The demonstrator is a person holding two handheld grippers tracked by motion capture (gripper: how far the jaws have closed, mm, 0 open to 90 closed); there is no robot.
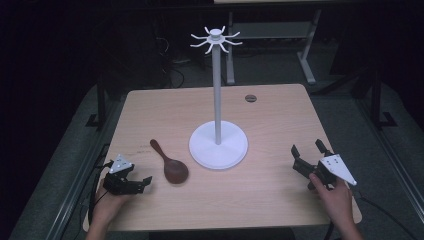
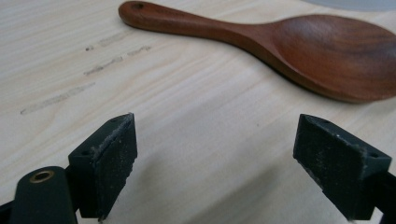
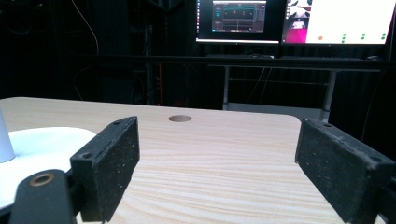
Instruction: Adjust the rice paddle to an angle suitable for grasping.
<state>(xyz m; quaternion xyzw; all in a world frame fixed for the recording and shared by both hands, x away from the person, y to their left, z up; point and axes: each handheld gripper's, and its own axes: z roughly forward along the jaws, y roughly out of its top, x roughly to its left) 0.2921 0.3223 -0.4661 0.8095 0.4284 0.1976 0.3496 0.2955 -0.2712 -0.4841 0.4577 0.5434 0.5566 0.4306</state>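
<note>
Both hands sit at the near edge of the desk [image 1: 150,100], 1 claw in each. Left claw [image 1: 142,183] rests low at near left, jaws spread wide with nothing between them, aimed toward the wooden spoon [image 1: 170,162] just to its right. Spoon lies flat, bowl near, handle pointing far-left; the handle end has a hole, likely for hanging. White hook stand [image 1: 218,135] stands upright at desk centre, just right of the spoon, its round base apart from the bowl; hook arms fan out at the top. Right claw [image 1: 307,155] is held at near right, well apart from the stand, jaws also wide and empty, pointing toward the far side. Judgement: left claw is set to take the spoon; right waits.
</note>
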